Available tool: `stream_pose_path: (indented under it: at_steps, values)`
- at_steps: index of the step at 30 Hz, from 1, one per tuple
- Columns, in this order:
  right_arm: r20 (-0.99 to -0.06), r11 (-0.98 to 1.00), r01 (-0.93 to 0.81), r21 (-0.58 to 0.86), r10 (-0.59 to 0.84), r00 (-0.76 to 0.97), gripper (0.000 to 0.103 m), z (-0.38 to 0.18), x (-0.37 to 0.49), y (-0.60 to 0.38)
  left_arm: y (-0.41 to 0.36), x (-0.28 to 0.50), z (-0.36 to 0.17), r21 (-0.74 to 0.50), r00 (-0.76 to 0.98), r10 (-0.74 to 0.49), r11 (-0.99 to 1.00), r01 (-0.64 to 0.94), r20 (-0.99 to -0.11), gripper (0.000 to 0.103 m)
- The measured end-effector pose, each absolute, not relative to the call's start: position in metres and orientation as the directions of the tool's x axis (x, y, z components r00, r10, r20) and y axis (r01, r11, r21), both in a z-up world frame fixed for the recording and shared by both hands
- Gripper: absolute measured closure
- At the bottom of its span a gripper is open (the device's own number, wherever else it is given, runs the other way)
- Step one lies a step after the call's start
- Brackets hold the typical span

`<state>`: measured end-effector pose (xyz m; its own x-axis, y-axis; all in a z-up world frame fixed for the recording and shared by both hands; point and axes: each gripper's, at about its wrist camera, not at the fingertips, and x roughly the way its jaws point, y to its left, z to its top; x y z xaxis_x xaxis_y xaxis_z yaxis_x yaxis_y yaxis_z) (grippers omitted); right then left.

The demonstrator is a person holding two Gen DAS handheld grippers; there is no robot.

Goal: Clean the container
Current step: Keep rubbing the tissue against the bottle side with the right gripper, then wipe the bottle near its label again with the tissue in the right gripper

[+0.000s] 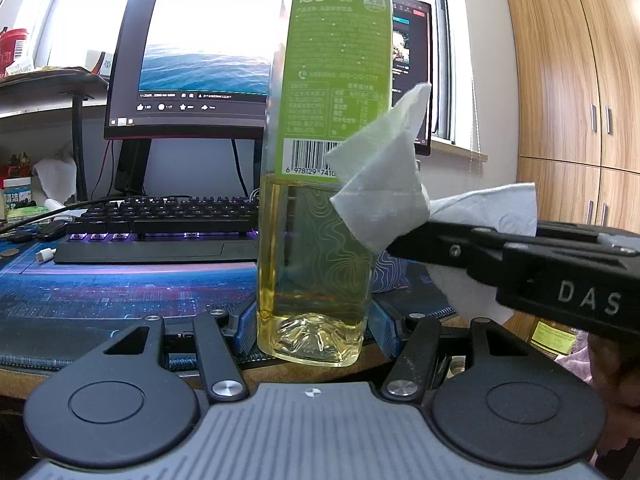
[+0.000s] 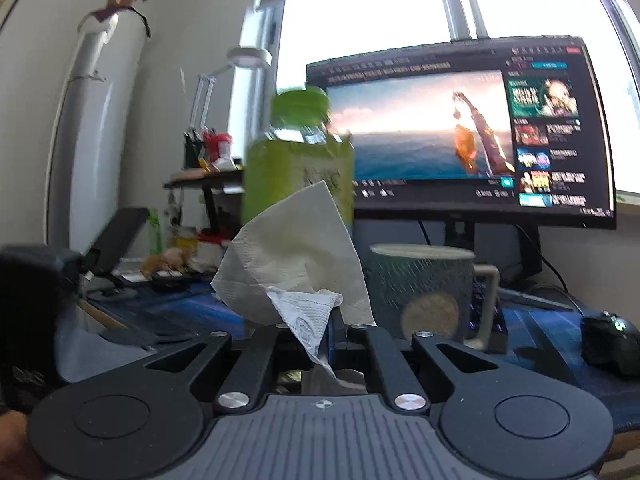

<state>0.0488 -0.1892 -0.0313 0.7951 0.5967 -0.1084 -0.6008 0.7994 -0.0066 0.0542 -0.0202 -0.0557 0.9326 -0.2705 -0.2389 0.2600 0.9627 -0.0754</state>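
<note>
**Figure: Bottle braced at its base, tissue brought to its side**

Your left claw (image 1: pixel 310 332) grips the clear, square-shouldered plastic bottle with the green cap and lime-green label (image 1: pixel 320 184) low on its body, one blue-padded finger on each side near the base. The bottle stands upright at the near edge of the bench (image 1: pixel 120 288), in front of the black keyboard (image 1: pixel 160 220) and the monitor (image 1: pixel 192 48). It is a little over half full of pale yellow liquid, so expect some weight low down and a slosh if you tilt it. The wall is smooth, thin plastic: likely slippery, and likely to dent if squeezed hard. The low hold keeps the label and upper body free for wiping, but the top can sway; judge your pressure accordingly.

Your right claw (image 2: pixel 326 330) is clenched on a crumpled white paper tissue (image 2: pixel 296 264), which fans out ahead of the fingertips. In the left wrist view the tissue's folded corner lies against the bottle's right side, across the lower edge of the label by the barcode. The tissue is soft, light and easily torn, and it gives no stiffness of its own; press only as firmly as the left claw can resist.

A grey-green patterned mug (image 2: pixel 424 292) stands near the bottle, and a black mouse (image 2: pixel 610 344) lies farther right.
</note>
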Motion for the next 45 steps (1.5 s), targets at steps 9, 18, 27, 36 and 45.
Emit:
stream_pose_path:
  at_steps: [9,18,27,36,45]
  values:
    - [-0.075,0.782,-0.623,-0.011,0.62,0.781,0.097,-0.025,0.041,-0.189,-0.02,0.054,-0.056,-0.077,0.933,-0.271,0.963,0.26,-0.238,0.042]
    - [-0.091,0.79,-0.613,-0.002,0.61,0.787,0.097,-0.029,0.046,-0.189,-0.021,0.053,-0.056,-0.075,0.933,-0.269,0.963,0.258,-0.237,0.042]
    - [-0.067,0.778,-0.628,-0.013,0.626,0.777,0.097,-0.024,0.04,-0.188,-0.022,0.053,-0.056,-0.077,0.934,-0.268,0.963,0.257,-0.238,0.042]
    - [-0.071,0.778,-0.628,-0.007,0.626,0.777,0.097,-0.025,0.042,-0.189,-0.022,0.052,-0.056,-0.076,0.934,-0.268,0.963,0.257,-0.238,0.042]
    - [-0.078,0.782,-0.623,-0.014,0.62,0.781,0.097,-0.025,0.041,-0.188,-0.022,0.053,-0.055,-0.072,0.933,-0.267,0.964,0.257,-0.24,0.042]
